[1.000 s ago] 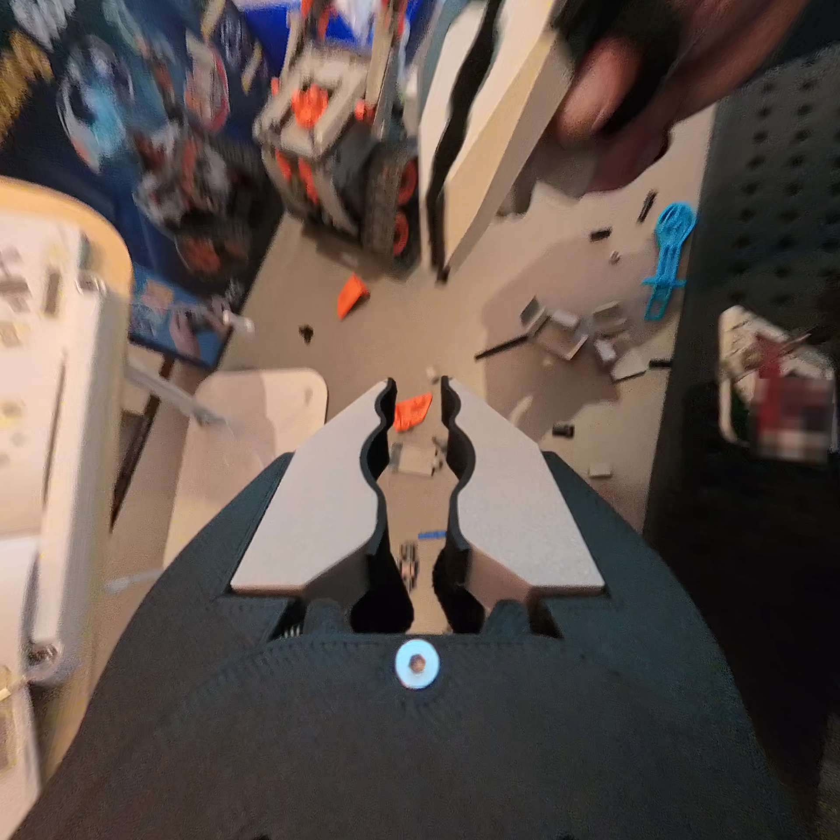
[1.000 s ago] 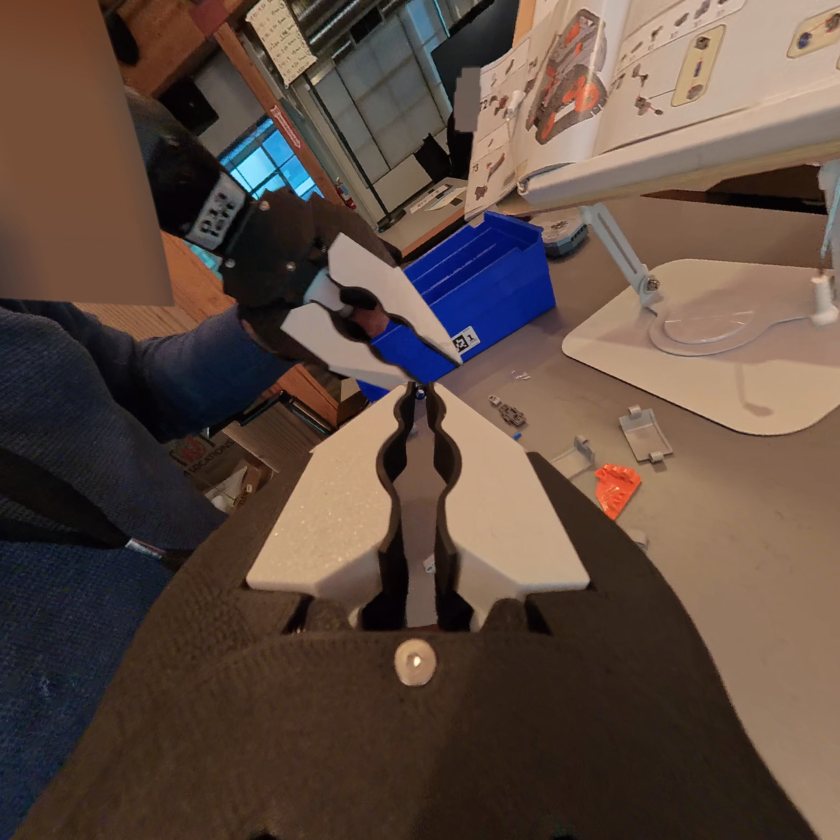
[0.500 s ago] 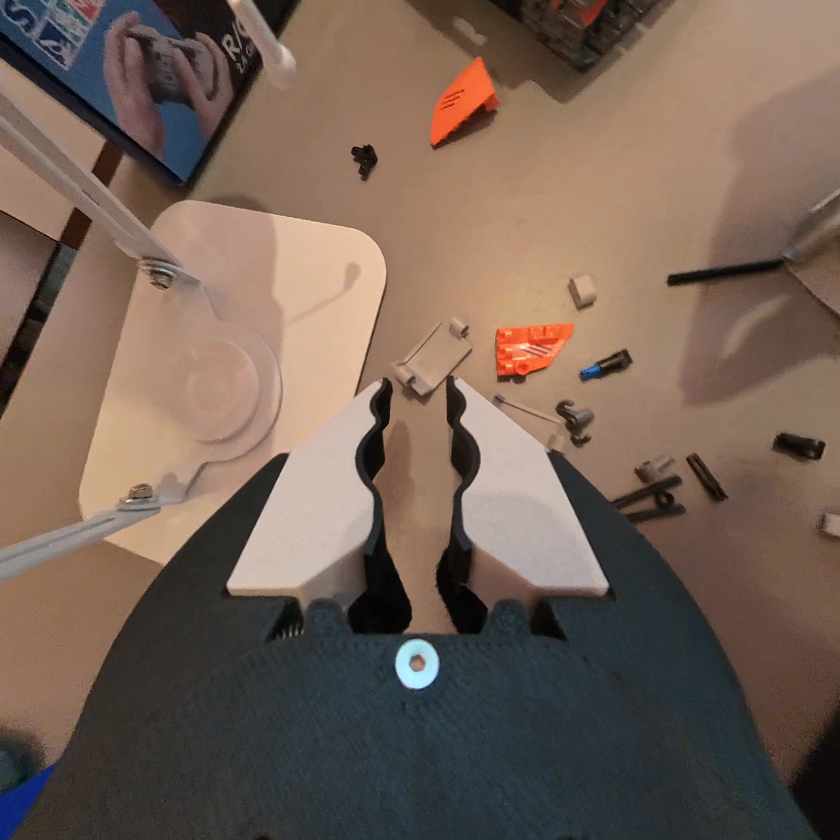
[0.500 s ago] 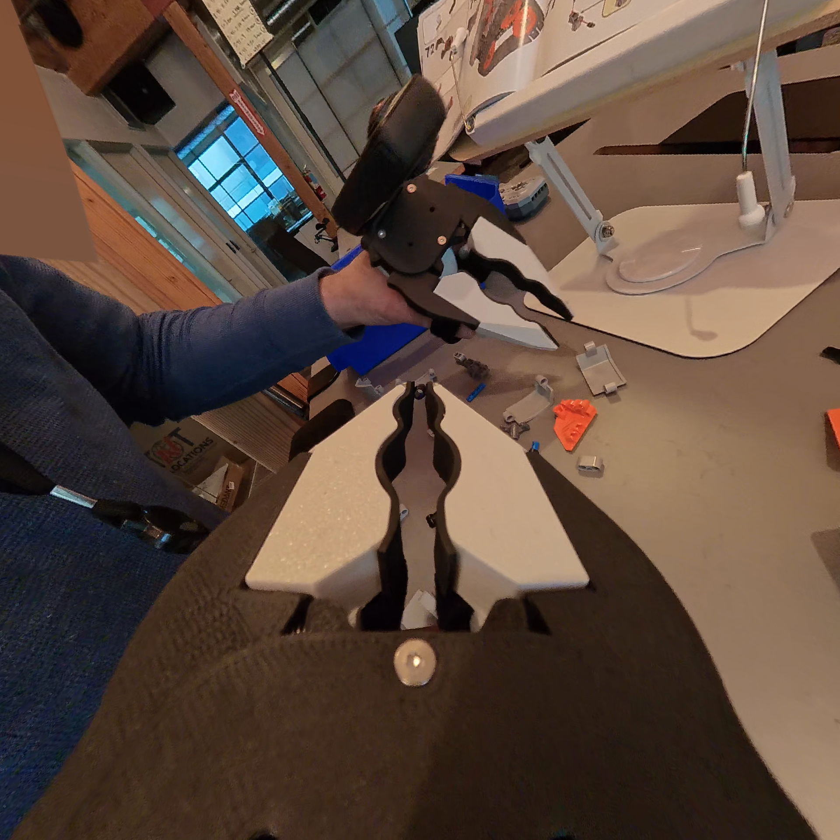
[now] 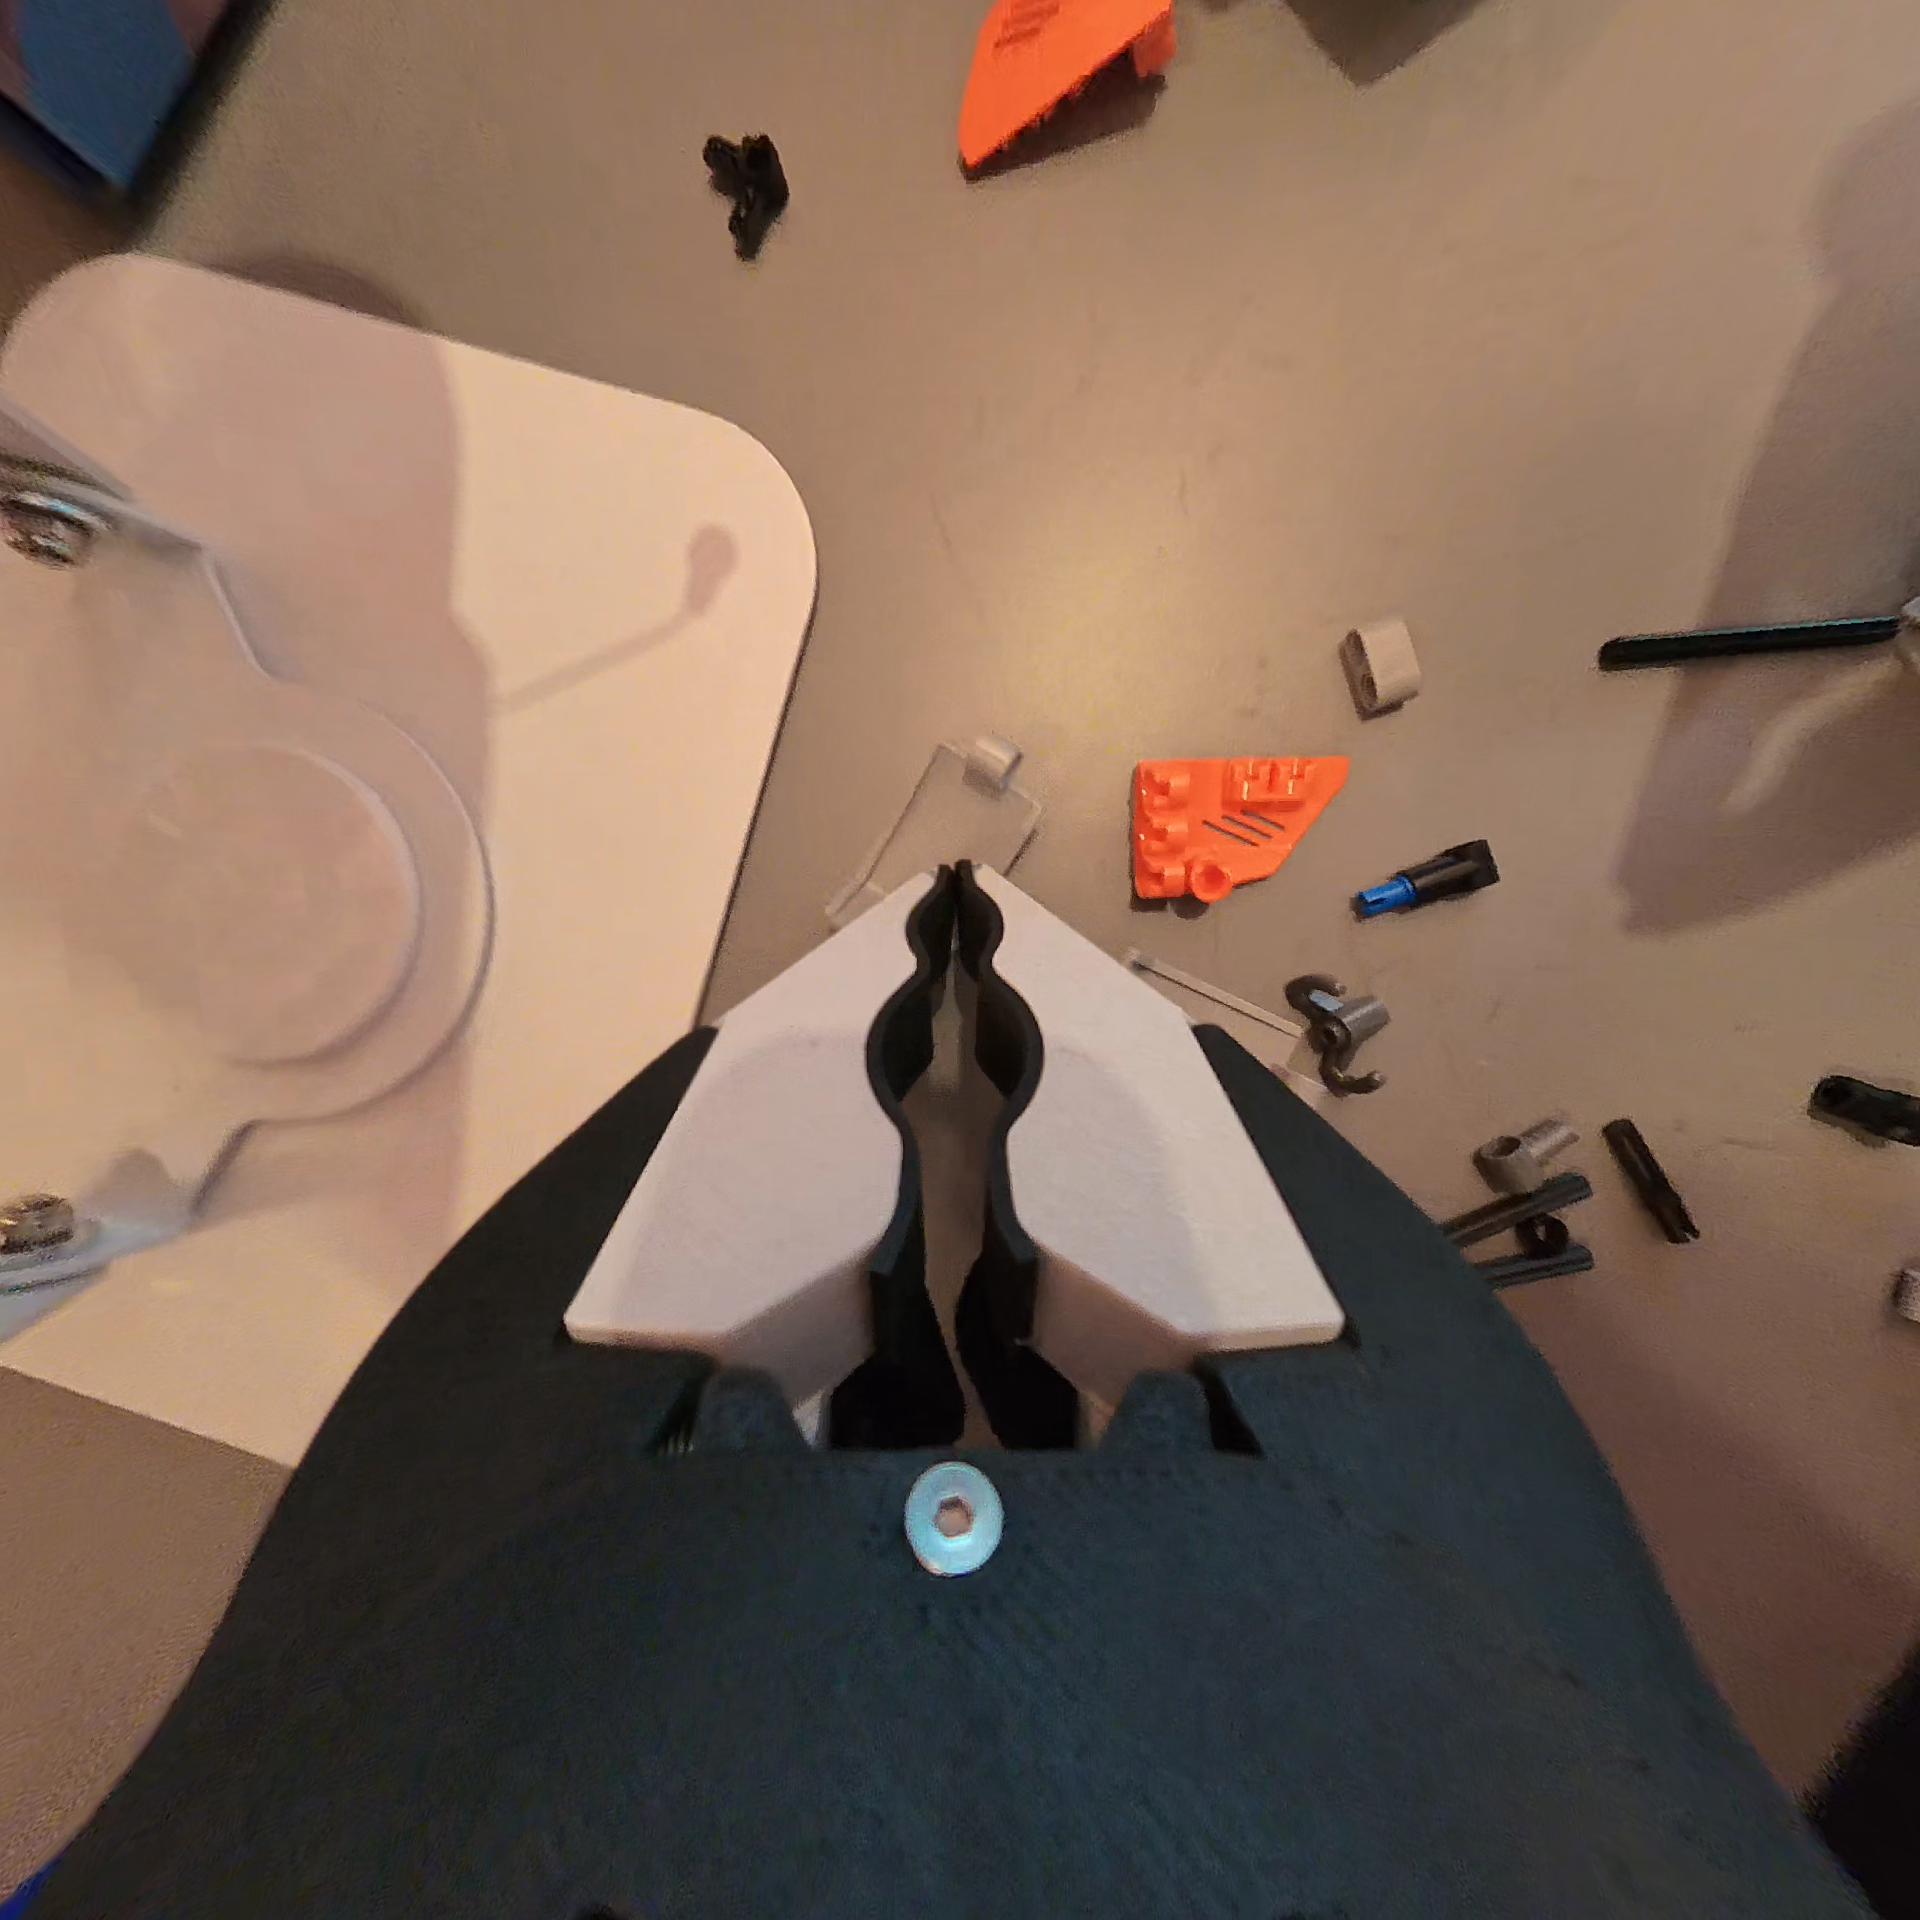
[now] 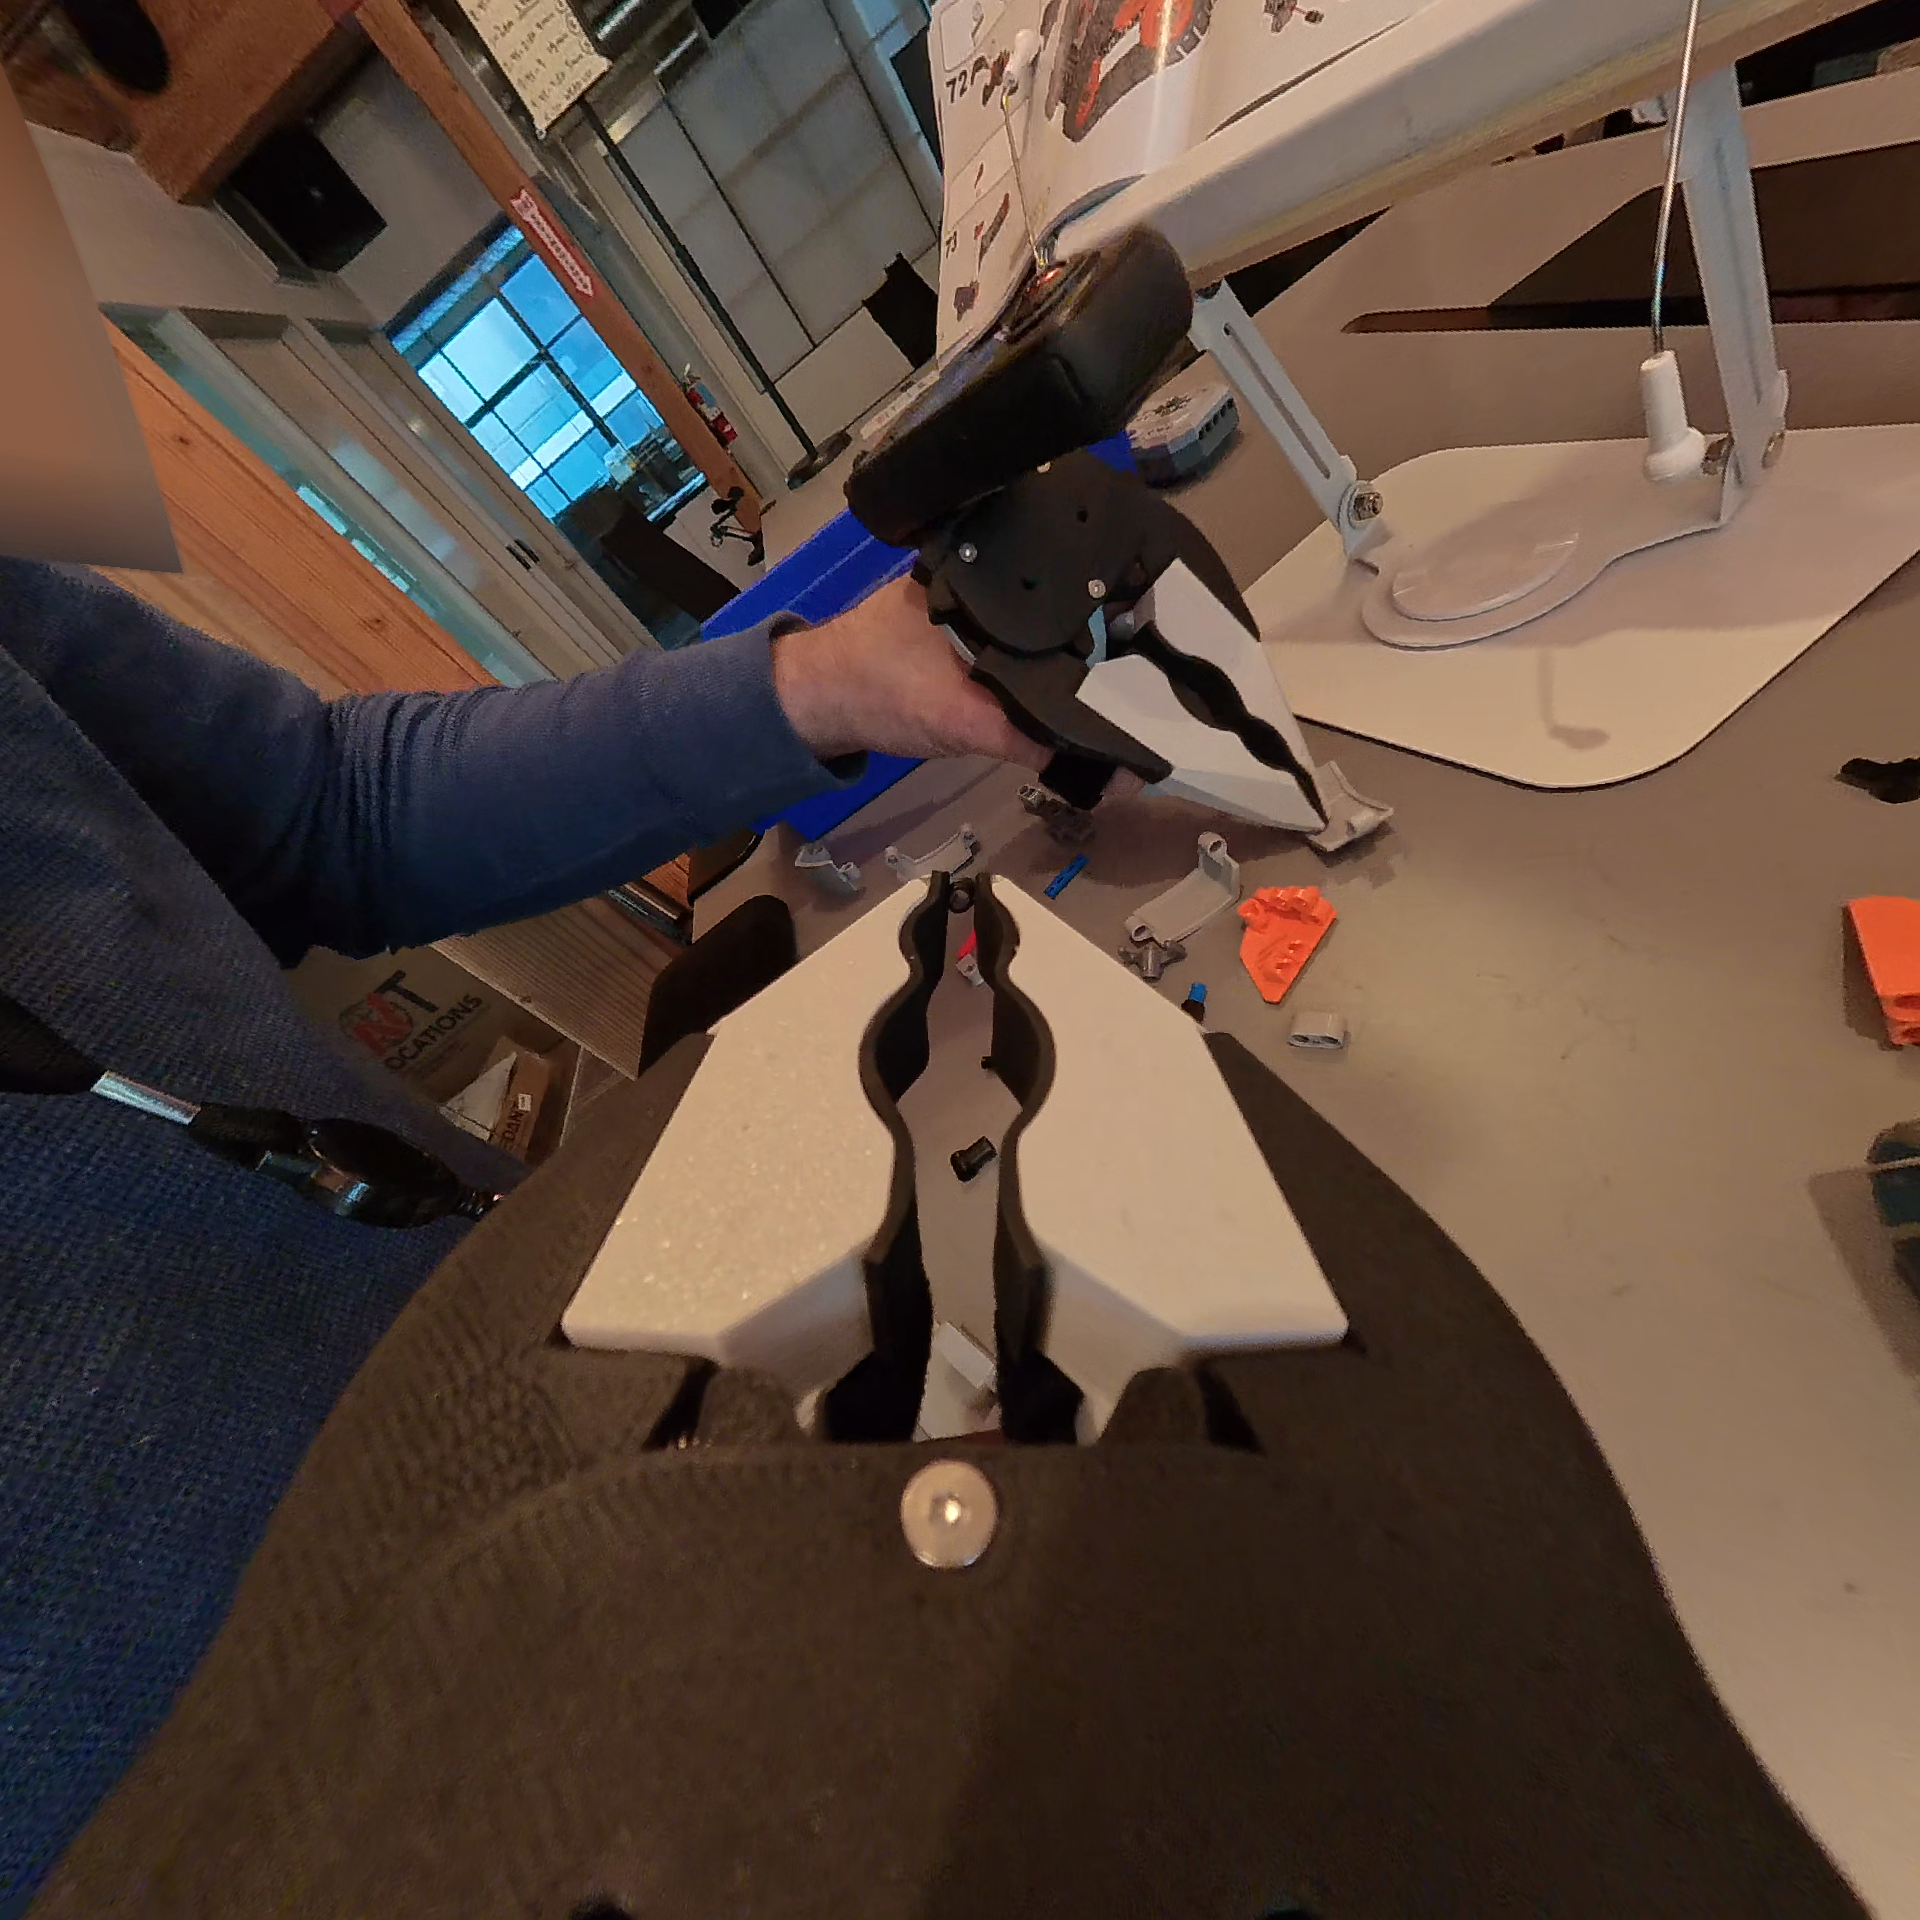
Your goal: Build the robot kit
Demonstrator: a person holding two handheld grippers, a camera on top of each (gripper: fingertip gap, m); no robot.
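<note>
The grey panel (image 5: 966,821) lay flat on the bench (image 5: 1143,468), and my left gripper (image 5: 956,878) had its tips pinched together on the panel's near edge. The white stand base (image 5: 582,582) sat just beside that grip. On the other side an orange piece (image 5: 1226,826) and small pins lay near, leaving little open room. My right gripper (image 6: 961,894) hung near the bench's edge, almost closed. I could not tell whether it held anything.

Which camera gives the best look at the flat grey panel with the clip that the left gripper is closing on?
The right wrist view: from the side, the left gripper pinches the flat grey hinged panel at the table. In the left wrist view the panel is partly hidden behind the fingertips.
</note>
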